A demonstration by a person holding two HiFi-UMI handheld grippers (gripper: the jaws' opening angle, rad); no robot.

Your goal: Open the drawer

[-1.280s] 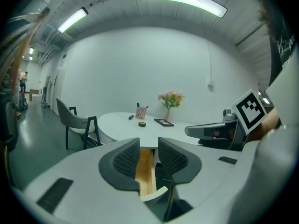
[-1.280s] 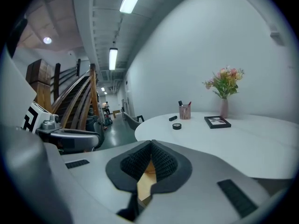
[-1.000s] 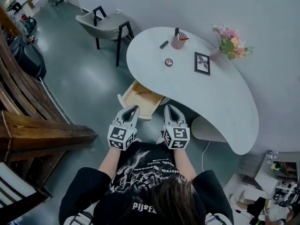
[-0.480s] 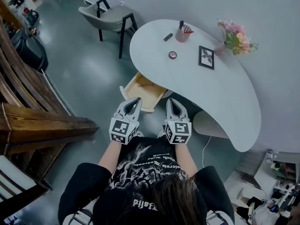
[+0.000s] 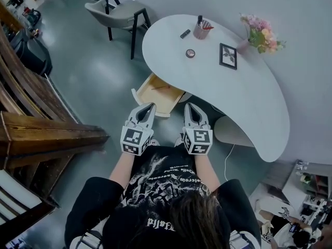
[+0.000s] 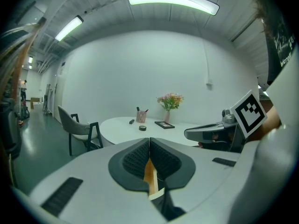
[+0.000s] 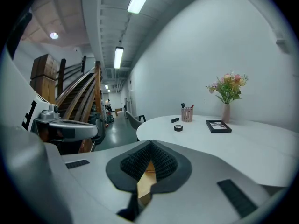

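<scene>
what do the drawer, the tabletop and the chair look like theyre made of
Drawer: light wood, probably unpainted inside, going by the warm yellow-tan colour; its outer edges look white.
Tabletop: smooth matte white surface, likely painted or laminated board; no grain shows.
Chair: grey shell seat, plastic or upholstery, cannot tell which, on thin black legs, perhaps metal or painted wood.

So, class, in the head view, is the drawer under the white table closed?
No, the drawer juts out from under the table edge, its wooden inside open to view.
</scene>
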